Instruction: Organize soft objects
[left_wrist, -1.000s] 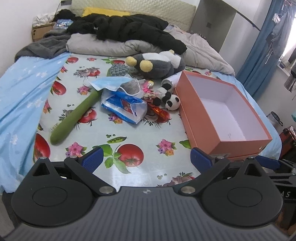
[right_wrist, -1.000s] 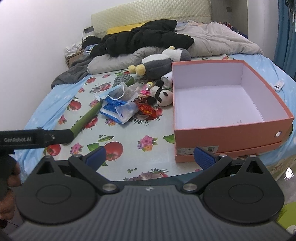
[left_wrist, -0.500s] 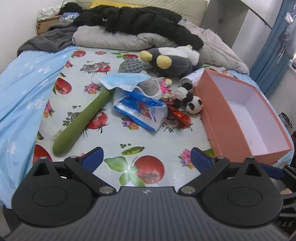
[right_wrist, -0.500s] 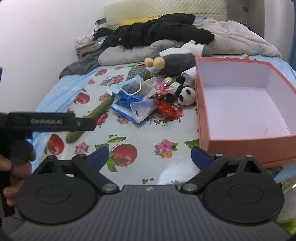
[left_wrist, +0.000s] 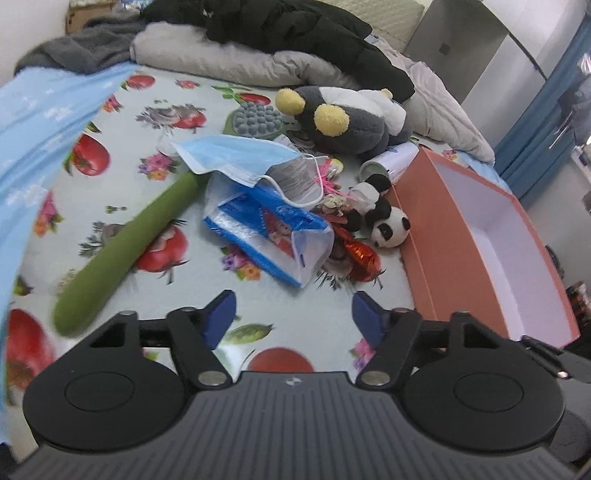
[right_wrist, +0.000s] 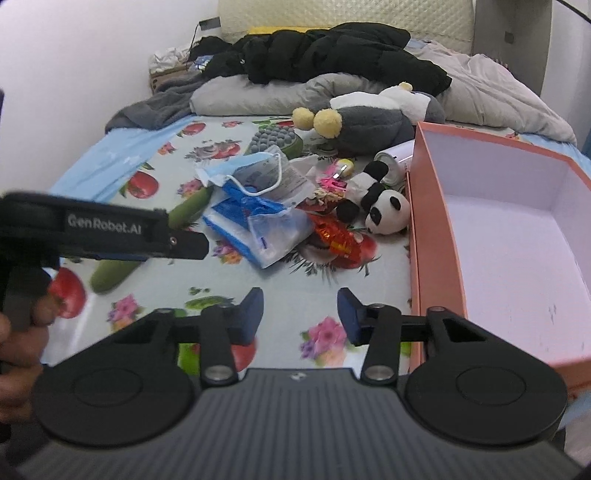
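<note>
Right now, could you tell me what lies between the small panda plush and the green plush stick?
In both wrist views, between the panda plush and green plush stick lie a red foil wrapper and a blue-and-white plastic bag.

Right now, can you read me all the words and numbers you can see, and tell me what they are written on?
"GenRobot.AI": in pale letters on the side of the left gripper, seen from the right wrist camera.
Blue plastic packet: it has print and a red picture, too blurred to read.
Grey wrapper under the blue face mask: small print, too small to read.
Orange box: no writing shows.
</note>
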